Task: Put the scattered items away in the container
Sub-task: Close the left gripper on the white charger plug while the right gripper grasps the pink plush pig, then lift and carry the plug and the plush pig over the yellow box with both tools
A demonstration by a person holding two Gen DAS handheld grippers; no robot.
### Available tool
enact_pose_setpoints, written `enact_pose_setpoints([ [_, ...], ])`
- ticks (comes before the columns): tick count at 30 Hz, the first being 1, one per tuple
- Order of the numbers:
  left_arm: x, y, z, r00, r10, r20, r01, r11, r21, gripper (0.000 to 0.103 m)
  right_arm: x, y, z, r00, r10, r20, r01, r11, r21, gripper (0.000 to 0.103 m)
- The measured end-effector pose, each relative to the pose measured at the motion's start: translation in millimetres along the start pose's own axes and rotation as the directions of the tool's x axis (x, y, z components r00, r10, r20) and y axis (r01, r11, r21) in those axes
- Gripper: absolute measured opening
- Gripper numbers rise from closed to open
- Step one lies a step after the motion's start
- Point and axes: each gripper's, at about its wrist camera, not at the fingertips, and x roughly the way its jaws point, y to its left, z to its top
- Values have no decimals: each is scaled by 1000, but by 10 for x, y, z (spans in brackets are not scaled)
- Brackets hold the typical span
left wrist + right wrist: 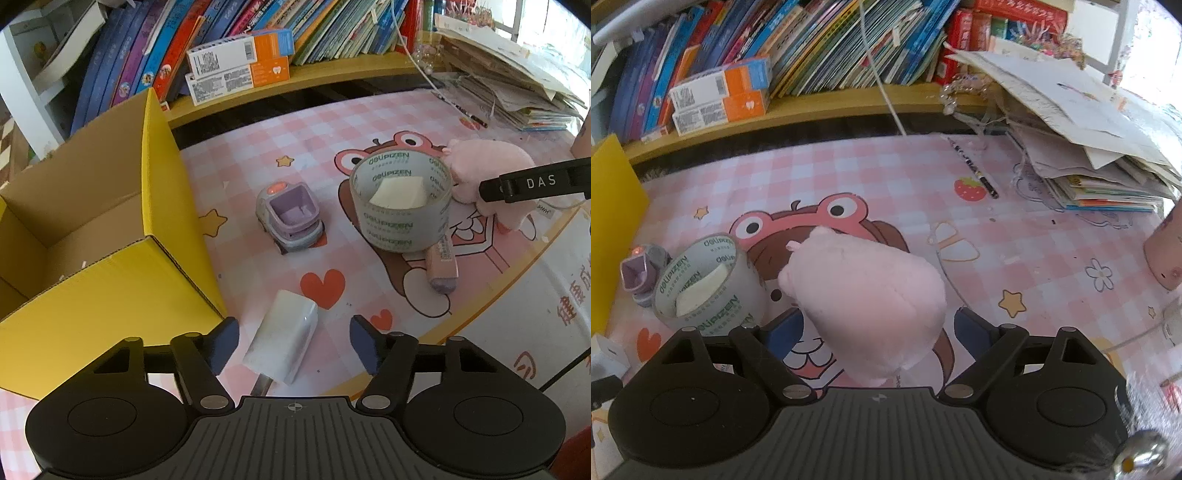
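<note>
Left wrist view: yellow box (110,229) stands open-topped at the left, ready to receive items; the right gripper (877,332) straddles the pink plush (868,295), jaws spread, unclamped; the left gripper (294,341) brackets the white adapter (284,339), likewise apart, presumably lining up a grasp.

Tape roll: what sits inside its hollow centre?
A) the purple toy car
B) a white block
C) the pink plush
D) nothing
B: in the left wrist view a white block shows inside the ring of the tape roll, while the toy car and the pink plush lie outside it.
</note>
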Motion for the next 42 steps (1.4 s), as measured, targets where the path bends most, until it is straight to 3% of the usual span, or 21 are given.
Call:
enact_pose_setpoints([
  [11,70,57,-11,1000,-1,-5,1,1000,-2,55,169,-40,60,1000,11,-21,-12,999,-38,89],
  [13,80,59,-19,1000,-3,-8,3,1000,0,50,182,-40,66,1000,13,-22,-14,999,-41,89],
  [32,161,95,-80,999,-16,-31,16,1000,15,40,255,8,92,1000,9,-23,-11,998,-68,85],
  [37,142,117,-85,999,-35,-23,35,999,0,31,231,19,85,999,33,-16,-34,996,-83,71],
  [42,104,114,-79,998,-60,-15,60,998,-5,27,159,15,45,999,49,-16,-51,995,-85,68],
])
